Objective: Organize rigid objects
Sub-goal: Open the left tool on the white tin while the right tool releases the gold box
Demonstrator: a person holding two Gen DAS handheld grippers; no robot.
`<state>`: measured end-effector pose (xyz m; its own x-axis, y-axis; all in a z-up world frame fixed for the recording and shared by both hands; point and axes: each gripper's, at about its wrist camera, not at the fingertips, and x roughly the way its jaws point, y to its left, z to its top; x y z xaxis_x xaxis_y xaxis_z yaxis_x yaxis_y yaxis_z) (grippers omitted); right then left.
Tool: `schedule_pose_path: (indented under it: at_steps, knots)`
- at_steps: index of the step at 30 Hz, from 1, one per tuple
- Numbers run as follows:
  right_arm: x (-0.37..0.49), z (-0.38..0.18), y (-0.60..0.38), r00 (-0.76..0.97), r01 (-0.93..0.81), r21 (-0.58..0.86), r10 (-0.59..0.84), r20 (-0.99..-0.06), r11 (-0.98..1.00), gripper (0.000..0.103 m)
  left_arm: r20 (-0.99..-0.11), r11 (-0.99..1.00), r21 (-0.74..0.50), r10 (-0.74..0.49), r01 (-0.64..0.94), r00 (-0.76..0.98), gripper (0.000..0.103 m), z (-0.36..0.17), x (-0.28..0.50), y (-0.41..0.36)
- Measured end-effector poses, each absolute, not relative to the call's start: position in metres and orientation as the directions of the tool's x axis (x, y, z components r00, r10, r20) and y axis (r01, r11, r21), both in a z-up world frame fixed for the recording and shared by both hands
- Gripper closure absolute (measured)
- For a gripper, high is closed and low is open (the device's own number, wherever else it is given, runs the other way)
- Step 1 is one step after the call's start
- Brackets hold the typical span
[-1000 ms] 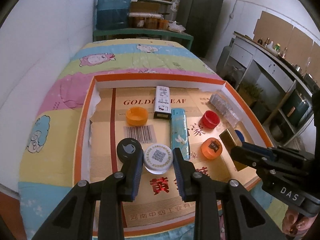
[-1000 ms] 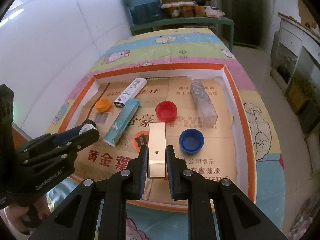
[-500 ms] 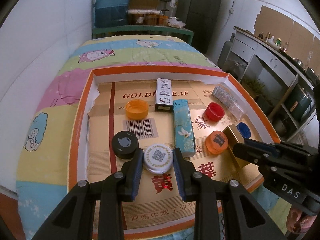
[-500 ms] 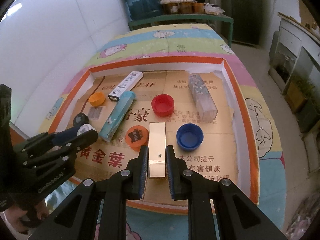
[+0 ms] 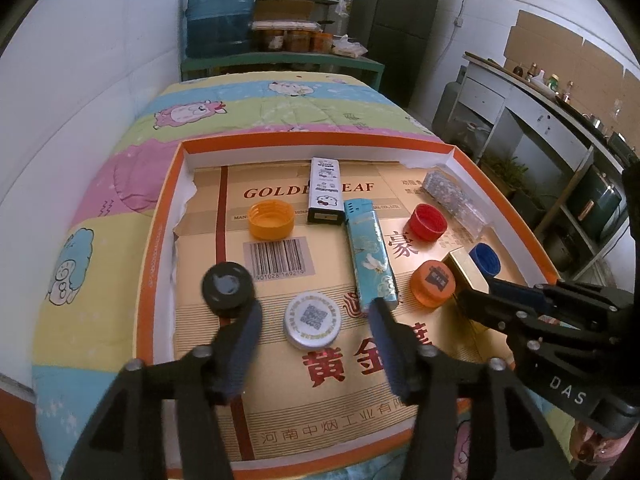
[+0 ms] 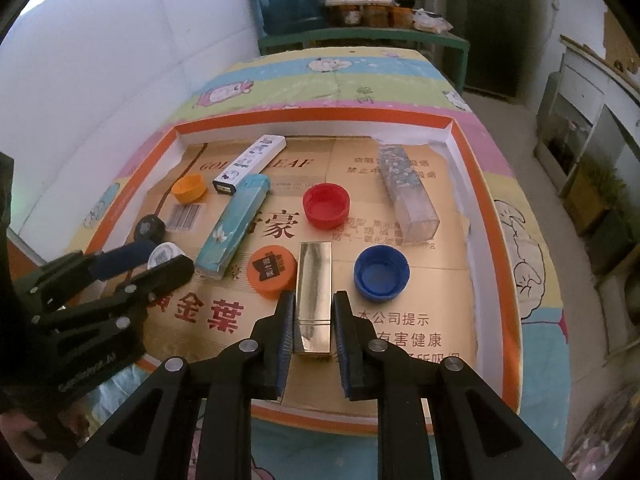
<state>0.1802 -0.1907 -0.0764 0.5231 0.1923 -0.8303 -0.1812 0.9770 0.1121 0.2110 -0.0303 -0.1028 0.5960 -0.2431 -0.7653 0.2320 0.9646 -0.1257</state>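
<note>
A shallow orange-rimmed tray [image 5: 312, 142] lined with gold cardboard holds the objects. A white QR-code cap [image 5: 312, 320] lies flat between the fingers of my left gripper [image 5: 313, 307]. Its jaws are opening and the pads stand clear of the cap on both sides. A black cap [image 5: 228, 288] sits just off its left fingertip. In the right wrist view, my right gripper [image 6: 314, 322] straddles a gold box [image 6: 314, 280] lying on the cardboard. Its jaws are opening too, with only a thin gap at the pads.
Also in the tray are an orange open cap [image 5: 271, 220], a white printed box [image 5: 325, 190], a teal lighter box [image 5: 370, 254], a red cap [image 6: 326, 205], an orange printed cap [image 6: 272, 268], a blue cap [image 6: 382, 270] and a clear box [image 6: 408, 196]. A cartoon quilt lies under the tray.
My left jaws have spread wide and let go of the white cap, which stays where it lay. The right jaws have eased slightly off the gold box.
</note>
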Motion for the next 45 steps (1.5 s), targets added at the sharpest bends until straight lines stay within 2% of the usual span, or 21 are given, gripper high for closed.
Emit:
schedule_pose_path:
  at_steps: [7,9,14,16,17,18,25,45]
  knots:
    - [0.179,-0.076,-0.188,0.526,-0.19,0.105,0.192,-0.828,0.976,0.078,-0.764,0.964,-0.128,-0.245,0.232,0.597,0.046,-0.102,0.21,-0.03]
    - [0.178,-0.075,-0.188,0.531,-0.191,0.105,0.192,-0.825,0.976,0.071,-0.762,0.964,-0.127,-0.245,0.232,0.6,0.046,-0.101,0.209,-0.03]
    - [0.177,-0.071,-0.187,0.54,-0.187,0.105,0.192,-0.82,0.977,0.07,-0.753,0.964,-0.134,-0.25,0.23,0.609,0.042,-0.097,0.205,-0.027]
    - [0.176,-0.07,-0.188,0.544,-0.184,0.101,0.187,-0.818,0.978,0.061,-0.748,0.964,-0.139,-0.252,0.228,0.614,0.041,-0.095,0.203,-0.025]
    - [0.176,-0.069,-0.188,0.546,-0.182,0.099,0.184,-0.817,0.978,0.047,-0.747,0.964,-0.14,-0.253,0.227,0.615,0.041,-0.094,0.202,-0.025]
    - [0.175,-0.068,-0.188,0.55,-0.181,0.097,0.182,-0.815,0.979,0.044,-0.745,0.964,-0.141,-0.254,0.226,0.617,0.041,-0.093,0.202,-0.024]
    - [0.171,-0.058,-0.19,0.58,-0.168,0.082,0.166,-0.797,0.982,0.039,-0.729,0.965,-0.147,-0.254,0.218,0.635,0.033,-0.084,0.194,-0.021]
    - [0.139,-0.031,-0.19,0.634,-0.159,0.06,0.148,-0.759,0.985,0.037,-0.685,0.977,-0.136,-0.213,0.165,0.697,0.033,-0.057,0.16,-0.007]
